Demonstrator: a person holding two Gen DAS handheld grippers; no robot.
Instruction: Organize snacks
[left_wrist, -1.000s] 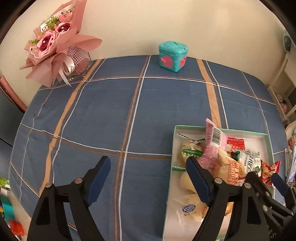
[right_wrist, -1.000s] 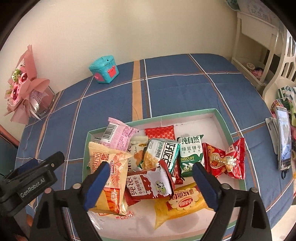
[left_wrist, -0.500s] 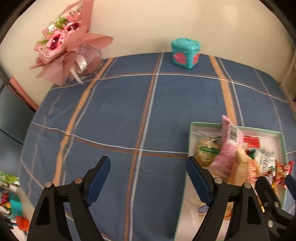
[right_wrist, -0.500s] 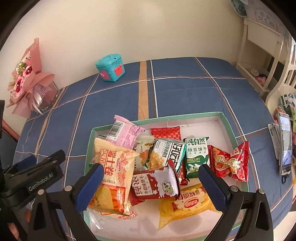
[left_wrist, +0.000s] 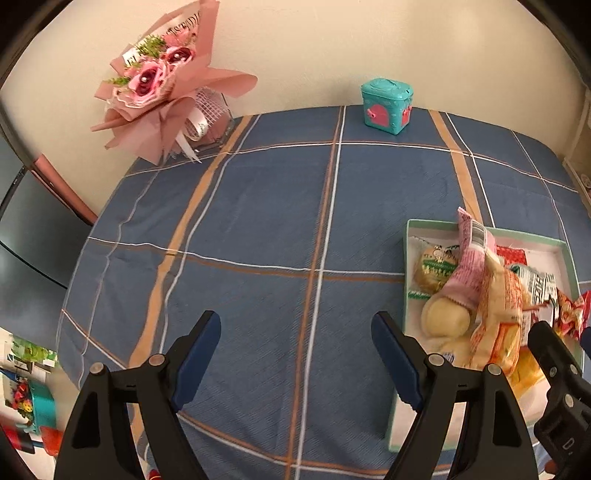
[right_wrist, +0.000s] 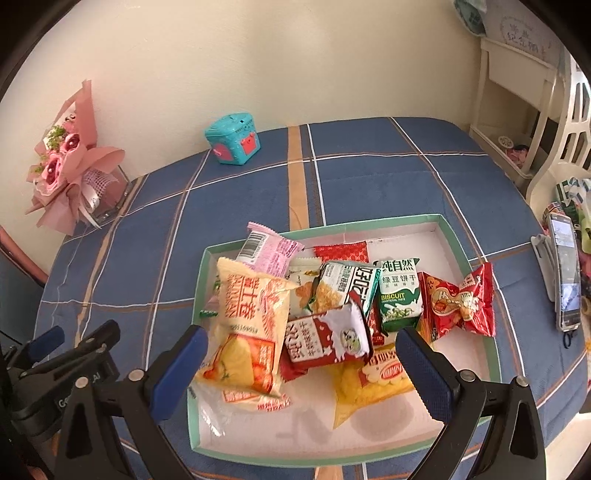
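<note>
My right claw (right_wrist: 299, 373) hangs wide open and empty right over the near half of the tray (right_wrist: 458, 243), so it is the nearer one; the milk packet (right_wrist: 325, 341) lies between its pads, long axis left to right. My left claw (left_wrist: 295, 354), open and empty too, is over bare cloth (left_wrist: 258, 229), tray to its right. Since a second ago it has swung further left.

Snack packets heaped in a shallow green-rimmed tray (right_wrist: 465, 245)

The tray sits lower centre in the right wrist view, white inside. A tall yellow packet (right_wrist: 251, 325) leans at its left, a pink one (right_wrist: 271, 251) behind it, a red-and-white packet (right_wrist: 325, 341) in the middle, a green biscuit pack (right_wrist: 400, 295) upright, and a red wrapped sweet (right_wrist: 460, 301) lies over the right rim.
</note>
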